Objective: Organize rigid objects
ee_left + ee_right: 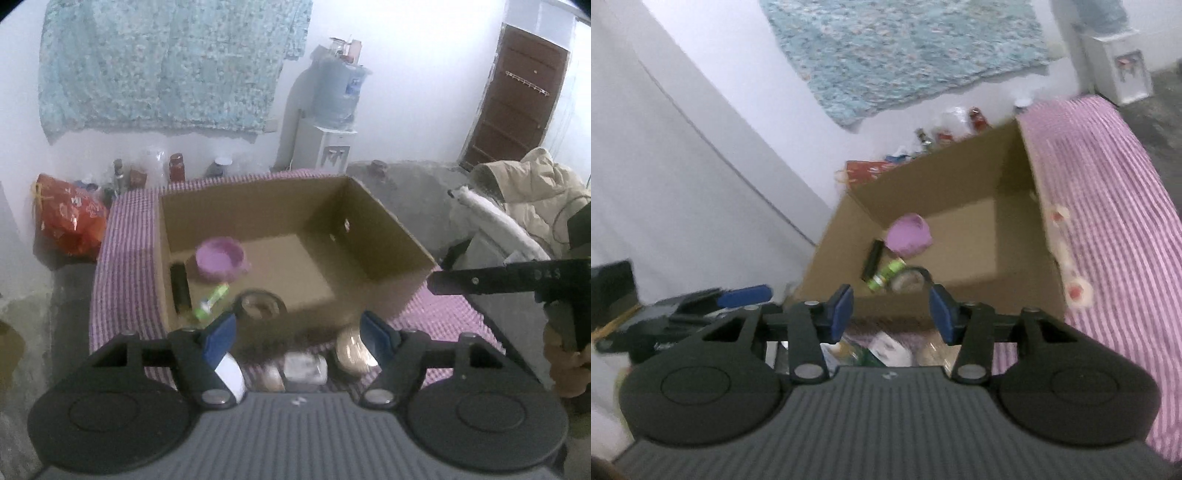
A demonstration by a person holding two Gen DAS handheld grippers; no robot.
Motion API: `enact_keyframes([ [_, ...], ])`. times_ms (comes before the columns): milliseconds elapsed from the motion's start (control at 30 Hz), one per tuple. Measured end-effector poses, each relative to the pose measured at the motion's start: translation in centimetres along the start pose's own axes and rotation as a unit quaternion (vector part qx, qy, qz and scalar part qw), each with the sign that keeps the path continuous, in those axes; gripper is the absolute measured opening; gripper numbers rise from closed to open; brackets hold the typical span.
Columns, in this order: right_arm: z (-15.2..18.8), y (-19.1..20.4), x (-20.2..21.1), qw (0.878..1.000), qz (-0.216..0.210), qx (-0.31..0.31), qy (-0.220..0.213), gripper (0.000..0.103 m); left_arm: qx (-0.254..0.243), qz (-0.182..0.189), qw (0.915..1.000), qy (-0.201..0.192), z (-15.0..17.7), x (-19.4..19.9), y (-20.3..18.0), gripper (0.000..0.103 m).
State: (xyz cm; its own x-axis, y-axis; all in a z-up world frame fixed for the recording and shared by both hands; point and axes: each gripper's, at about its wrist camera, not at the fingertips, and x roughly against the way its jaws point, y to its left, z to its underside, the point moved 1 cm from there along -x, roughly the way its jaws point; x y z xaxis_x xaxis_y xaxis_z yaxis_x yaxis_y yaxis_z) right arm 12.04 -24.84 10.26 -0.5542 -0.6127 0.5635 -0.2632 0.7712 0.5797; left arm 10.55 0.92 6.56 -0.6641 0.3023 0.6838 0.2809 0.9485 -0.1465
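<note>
An open cardboard box [391, 221] [960, 173] stands on a table under a purple striped cloth [122, 258]. In its near left corner lie a purple bowl [220, 258] [909, 235], a black bar-shaped item [180, 288], a green tube [212, 301] and a dark tape roll [260, 304]. Before the box lie a tan round thing [351, 350], a silvery block [304, 367] and a white item [232, 373]. My left gripper [298, 336] hangs open over these, nothing between its blue pads. My right gripper [892, 314] is open and empty at the box's near wall.
An orange bag [70, 218] and several bottles and jars [176, 167] line the wall behind the table. A water dispenser [332, 129] stands at the back, a coat-draped chair [535, 195] at the right. Small pink-white items [1078, 291] lie on the cloth right of the box.
</note>
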Motion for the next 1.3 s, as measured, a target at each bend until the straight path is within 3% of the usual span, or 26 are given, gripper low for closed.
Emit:
enact_keyframes([
  [200, 2.6, -1.7, -0.2, 0.999, 0.01, -0.037, 0.008, 0.045, 0.028, 0.007, 0.9995, -0.011, 2.9, 0.2, 0.3, 0.075],
  [400, -1.4, 0.6, -0.9, 1.0, -0.011, -0.007, 0.015, 0.045, 0.033, -0.03, 0.9979, -0.046, 2.5, 1.1, 3.1, 0.075],
  [567, -5.6, 3.0, -6.5, 0.995, -0.053, -0.008, 0.089, 0.049, 0.05, -0.038, 0.9959, -0.066, 2.2, 1.3, 6.0, 0.075],
  [700, -7.6, 3.2, -13.9, 0.979, -0.065, -0.06, 0.182, 0.052, 0.07, -0.035, 0.9938, -0.078, 2.2, 1.5, 8.2, 0.075],
  [900, -8.0, 2.3, -23.4, 0.952, -0.021, -0.109, 0.285, 0.054, 0.089, -0.033, 0.9919, -0.085, 2.5, 1.4, 10.7, 0.075],
  [1100, -6.9, 0.8, -28.6, 0.932, 0.037, -0.13, 0.337, 0.057, 0.1, -0.03, 0.991, -0.084, 2.9, 1.1, 11.7, 0.075],
  [1300, -7.0, -0.1, -29.9, 0.935, 0.064, -0.131, 0.325, 0.057, 0.108, -0.029, 0.9907, -0.078, 3.4, 0.8, 12.1, 0.075],
])
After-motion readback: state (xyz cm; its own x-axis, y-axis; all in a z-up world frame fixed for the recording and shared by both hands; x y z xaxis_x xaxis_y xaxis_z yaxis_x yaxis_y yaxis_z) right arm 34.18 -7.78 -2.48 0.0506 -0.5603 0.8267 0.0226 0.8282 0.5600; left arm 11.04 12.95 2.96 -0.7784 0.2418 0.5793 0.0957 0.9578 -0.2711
